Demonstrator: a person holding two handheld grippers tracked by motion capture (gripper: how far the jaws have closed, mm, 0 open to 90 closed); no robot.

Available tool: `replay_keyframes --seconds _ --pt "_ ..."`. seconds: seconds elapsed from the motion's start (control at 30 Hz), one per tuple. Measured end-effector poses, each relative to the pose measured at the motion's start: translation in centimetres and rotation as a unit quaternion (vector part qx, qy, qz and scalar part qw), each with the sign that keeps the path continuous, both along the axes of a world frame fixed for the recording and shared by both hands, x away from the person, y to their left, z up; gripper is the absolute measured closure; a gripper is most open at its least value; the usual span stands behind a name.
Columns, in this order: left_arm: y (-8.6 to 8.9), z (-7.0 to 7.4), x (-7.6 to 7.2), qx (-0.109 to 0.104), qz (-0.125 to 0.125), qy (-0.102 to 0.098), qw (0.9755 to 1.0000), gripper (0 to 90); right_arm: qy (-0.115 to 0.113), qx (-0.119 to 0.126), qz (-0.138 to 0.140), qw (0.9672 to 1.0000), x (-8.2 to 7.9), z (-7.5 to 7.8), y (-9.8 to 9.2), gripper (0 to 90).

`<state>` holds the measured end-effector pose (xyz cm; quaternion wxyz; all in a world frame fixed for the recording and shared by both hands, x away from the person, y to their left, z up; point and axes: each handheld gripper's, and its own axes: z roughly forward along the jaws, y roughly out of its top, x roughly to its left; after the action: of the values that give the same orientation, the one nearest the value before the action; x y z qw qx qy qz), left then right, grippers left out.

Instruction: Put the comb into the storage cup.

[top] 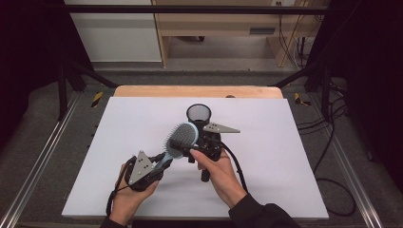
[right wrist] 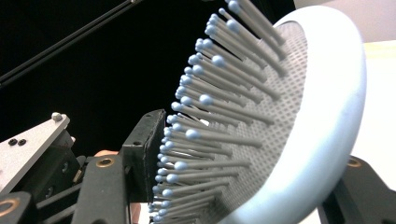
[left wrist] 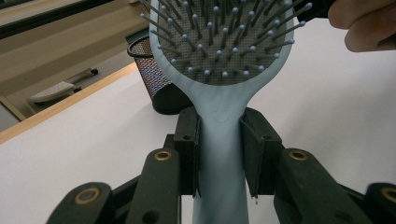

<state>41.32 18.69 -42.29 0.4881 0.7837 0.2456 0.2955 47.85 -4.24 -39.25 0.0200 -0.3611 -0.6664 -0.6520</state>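
Note:
A pale blue hairbrush (top: pixel 183 137) with grey bristles is held up over the white table top (top: pixel 128 123). My left gripper (top: pixel 161 164) is shut on its handle, and in the left gripper view both pads press the handle (left wrist: pixel 219 154) from either side. My right gripper (top: pixel 192 145) reaches the brush head from the right. In the right gripper view the head (right wrist: pixel 317 116) sits between its jaws (right wrist: pixel 252 144): one pad (right wrist: pixel 144 149) touches the bristle tips and the other jaw lies against the smooth back.
A black mesh cup (top: pixel 198 114) stands upright just behind the brush, near the table's middle. The wooden table edge (top: pixel 190 91) runs along the back. Metal rails and cables lie on the floor at both sides.

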Motion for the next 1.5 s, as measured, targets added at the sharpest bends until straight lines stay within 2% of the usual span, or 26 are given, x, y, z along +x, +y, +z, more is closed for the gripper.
replay_keyframes --seconds 0.07,0.17,0.2,0.93,1.5 --pt "-0.03 -0.08 -0.04 -0.001 0.0 0.006 1.0 69.7 0.001 0.0 0.001 1.0 -0.06 0.03 -0.01 42.4" --pt "-0.05 -0.1 0.03 0.0 -0.001 0.003 1.0 69.7 -0.002 0.0 0.001 1.0 -0.11 0.09 -0.02 44.0" --pt "-0.07 -0.15 -0.01 -0.001 -0.001 0.008 1.0 69.7 -0.001 0.0 0.002 1.0 -0.12 0.12 -0.03 44.5" --pt "0.02 -0.41 0.19 -0.006 -0.003 0.017 0.9998 69.7 -0.006 -0.001 0.009 0.9999 -0.32 0.39 0.21 49.5" --pt "0.27 -0.82 0.48 -0.029 -0.003 0.031 0.9991 68.4 -0.01 -0.01 0.005 0.9999 -0.55 0.61 0.57 51.9"
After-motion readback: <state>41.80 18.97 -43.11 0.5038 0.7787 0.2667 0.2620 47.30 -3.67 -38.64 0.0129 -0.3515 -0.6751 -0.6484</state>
